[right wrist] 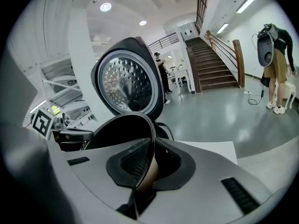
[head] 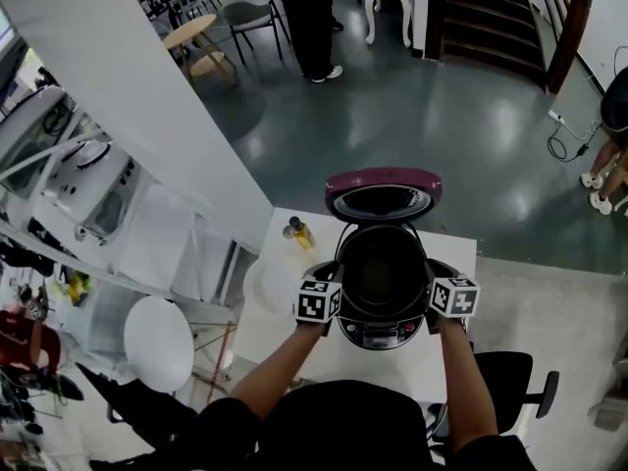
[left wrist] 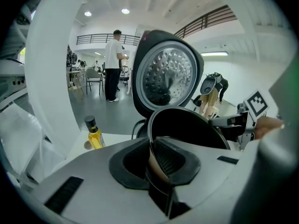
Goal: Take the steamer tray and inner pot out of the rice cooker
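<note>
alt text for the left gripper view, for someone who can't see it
The left hand-held gripper is shut on the rim of the dark inner pot. Behind it the rice cooker's lid stands open, and a small bottle of yellow liquid stands at left.

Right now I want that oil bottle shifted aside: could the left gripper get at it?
Probably not yet. The left gripper is shut on the rim of the inner pot, the right gripper on the opposite rim. The path to the oil bottle looks free otherwise.
</note>
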A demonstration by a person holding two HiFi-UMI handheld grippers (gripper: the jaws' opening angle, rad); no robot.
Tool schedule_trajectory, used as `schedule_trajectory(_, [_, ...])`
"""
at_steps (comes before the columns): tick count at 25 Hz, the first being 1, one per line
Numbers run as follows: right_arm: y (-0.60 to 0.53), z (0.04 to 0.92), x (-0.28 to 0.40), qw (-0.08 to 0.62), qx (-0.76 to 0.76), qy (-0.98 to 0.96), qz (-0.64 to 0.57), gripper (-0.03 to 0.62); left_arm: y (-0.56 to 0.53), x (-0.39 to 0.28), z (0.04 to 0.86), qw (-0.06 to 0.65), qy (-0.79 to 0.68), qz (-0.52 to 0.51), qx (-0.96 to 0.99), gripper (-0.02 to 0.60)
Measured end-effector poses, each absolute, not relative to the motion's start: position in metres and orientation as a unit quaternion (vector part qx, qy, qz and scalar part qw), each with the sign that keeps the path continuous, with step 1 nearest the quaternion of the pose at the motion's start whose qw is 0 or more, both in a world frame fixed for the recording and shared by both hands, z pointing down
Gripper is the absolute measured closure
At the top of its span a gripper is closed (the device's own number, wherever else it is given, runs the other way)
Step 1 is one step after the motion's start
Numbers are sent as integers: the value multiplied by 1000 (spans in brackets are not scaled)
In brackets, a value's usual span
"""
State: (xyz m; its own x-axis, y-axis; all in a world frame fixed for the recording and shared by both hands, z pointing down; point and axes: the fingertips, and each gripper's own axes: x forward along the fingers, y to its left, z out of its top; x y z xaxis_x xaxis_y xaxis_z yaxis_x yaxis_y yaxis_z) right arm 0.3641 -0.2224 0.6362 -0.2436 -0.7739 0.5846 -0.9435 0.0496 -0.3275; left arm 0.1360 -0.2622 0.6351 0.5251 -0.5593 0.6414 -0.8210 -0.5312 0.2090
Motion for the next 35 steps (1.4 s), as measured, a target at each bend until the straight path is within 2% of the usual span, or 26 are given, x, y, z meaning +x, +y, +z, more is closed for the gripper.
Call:
schedule_trajectory(7, [-221, 603, 365, 114, 617, -714, 309, 572, -257, 135, 605, 253, -413, 231, 844, 543])
schedule_trajectory(12, [-225, 572, 357, 89, 615, -729, 288, 576, -253, 124, 580, 283, -431, 181, 838, 551])
schedule_trajectory(18, [-229, 532, 346, 61, 608, -748, 260, 577, -256, 111, 545, 261, -447, 147, 843, 554])
schedule_trajectory(27, [-231, 508, 303, 35, 587, -766, 261, 579, -250, 67, 516, 262, -472, 107, 835, 555])
schedule_trajectory(35, [-249, 501, 242, 42, 566, -784, 253, 579, -253, 5, 508, 252, -498, 95, 824, 555])
